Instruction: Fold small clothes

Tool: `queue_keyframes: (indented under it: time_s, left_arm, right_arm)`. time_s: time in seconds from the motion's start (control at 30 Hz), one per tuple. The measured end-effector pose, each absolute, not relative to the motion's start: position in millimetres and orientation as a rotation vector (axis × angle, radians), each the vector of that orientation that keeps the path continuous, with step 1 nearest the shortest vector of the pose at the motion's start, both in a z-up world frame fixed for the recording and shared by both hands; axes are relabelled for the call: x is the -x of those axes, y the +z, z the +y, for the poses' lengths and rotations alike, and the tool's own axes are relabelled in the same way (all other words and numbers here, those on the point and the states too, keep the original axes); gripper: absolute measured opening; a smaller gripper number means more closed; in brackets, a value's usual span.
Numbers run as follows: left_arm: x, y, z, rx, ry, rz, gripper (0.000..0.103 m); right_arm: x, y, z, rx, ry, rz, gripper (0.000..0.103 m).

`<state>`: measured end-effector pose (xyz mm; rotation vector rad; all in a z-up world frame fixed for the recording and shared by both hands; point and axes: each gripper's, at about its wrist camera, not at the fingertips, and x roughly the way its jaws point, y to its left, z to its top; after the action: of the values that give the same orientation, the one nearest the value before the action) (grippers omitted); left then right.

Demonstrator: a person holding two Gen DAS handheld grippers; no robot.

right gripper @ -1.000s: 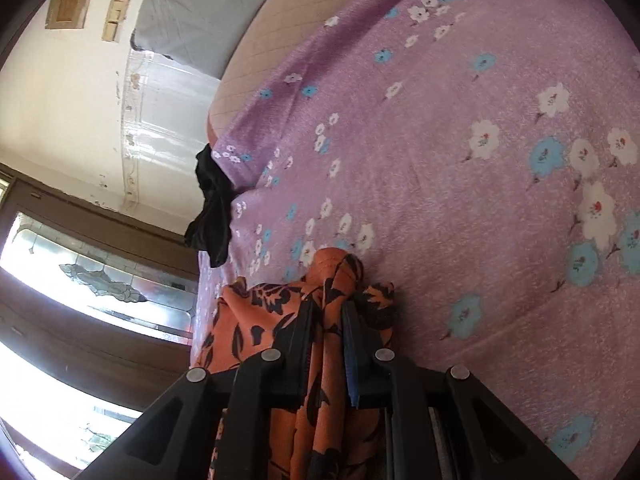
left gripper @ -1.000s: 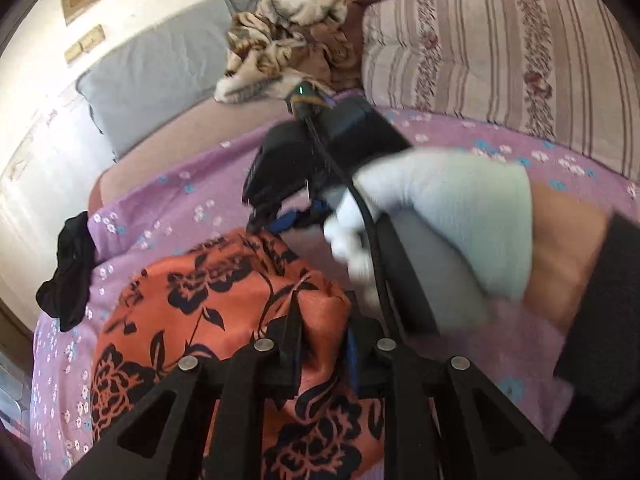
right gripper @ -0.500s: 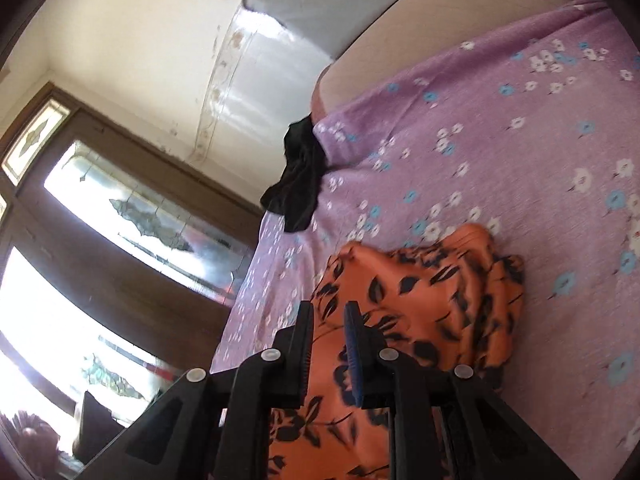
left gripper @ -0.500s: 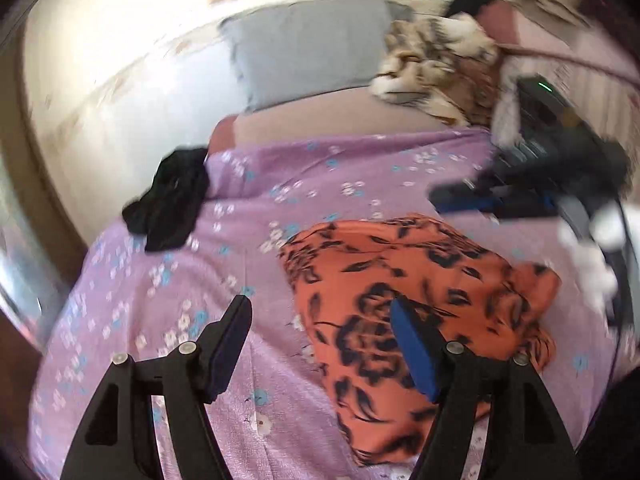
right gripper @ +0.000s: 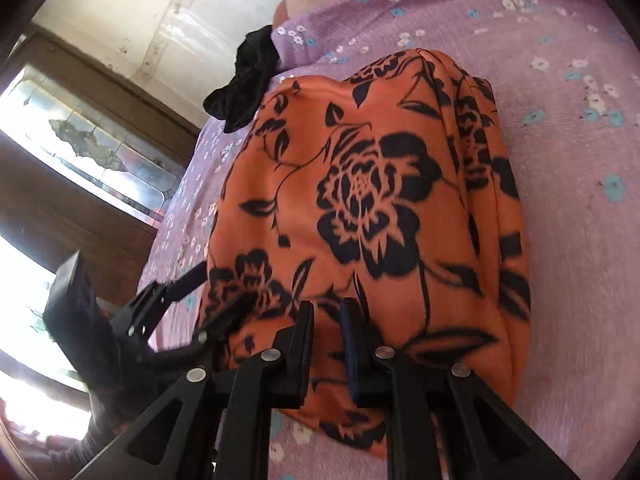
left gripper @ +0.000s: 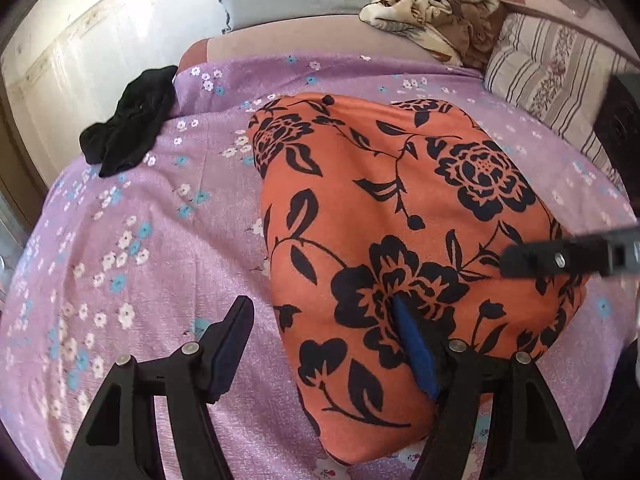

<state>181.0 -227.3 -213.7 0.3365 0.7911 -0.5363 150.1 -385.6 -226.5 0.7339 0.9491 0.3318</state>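
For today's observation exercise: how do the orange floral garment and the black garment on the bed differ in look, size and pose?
The orange floral garment carries a black flower print; the black garment is plain. The orange one looks far larger and lies spread flat mid-bed, while the black one sits crumpled at the bedspread's far edge. Both rest on the purple flowered bedspread.

No legible text, label, brand, number or sign appears in either wrist view; the fabrics show only floral and striped patterns.

The floral garment (left gripper: pixel 400 216) lay spread on the bed (left gripper: pixel 140 240). A dark cloth (left gripper: pixel 128 136) sat to its left near the bed's edge. A heap of clothes (left gripper: pixel 436 4) lay behind, beside a pillow (left gripper: pixel 560 68).
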Motion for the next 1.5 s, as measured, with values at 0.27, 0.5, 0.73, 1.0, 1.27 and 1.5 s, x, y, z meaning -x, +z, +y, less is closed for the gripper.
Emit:
queue_keyframes:
  time_s: [0.27,0.5,0.73,1.0,1.27,1.5]
  left_arm:
    - [-202.8,-223.4,-218.3,-0.174,-0.504,0.880,0.095]
    - [-214.9,-234.8,-208.6,-0.029,-0.547,0.994,0.099]
    - [-217.3,-237.1,-211.8,-0.029,-0.505,1.013,0.103]
    - [-209.0,-238.1,-216.2,-0.031,-0.470,0.987,0.103]
    - [-193.9,-236.0,-221.2,-0.058,-0.451,0.932,0.103]
    - [-189.7,-232.3,-220.9,-0.053,-0.458,0.936,0.103]
  right_arm:
    - [-174.3,-195.9,-419.5,-0.793,0.230,0.911,0.018]
    - [-280.1,-227.7,-430.2,-0.785,0.038,1.065,0.018]
    - [-308.5,-194.9,-425.9,-0.776,0.052,1.002,0.016]
    - [-357.4,-179.1,-353.6,-0.657,0.254,0.991,0.016]
    - [-370.2,-221.0,-356.4,-0.793,0.235,1.073,0.015]
    - [-296.6,-173.6,-386.9,-0.736,0.249,0.938,0.017]
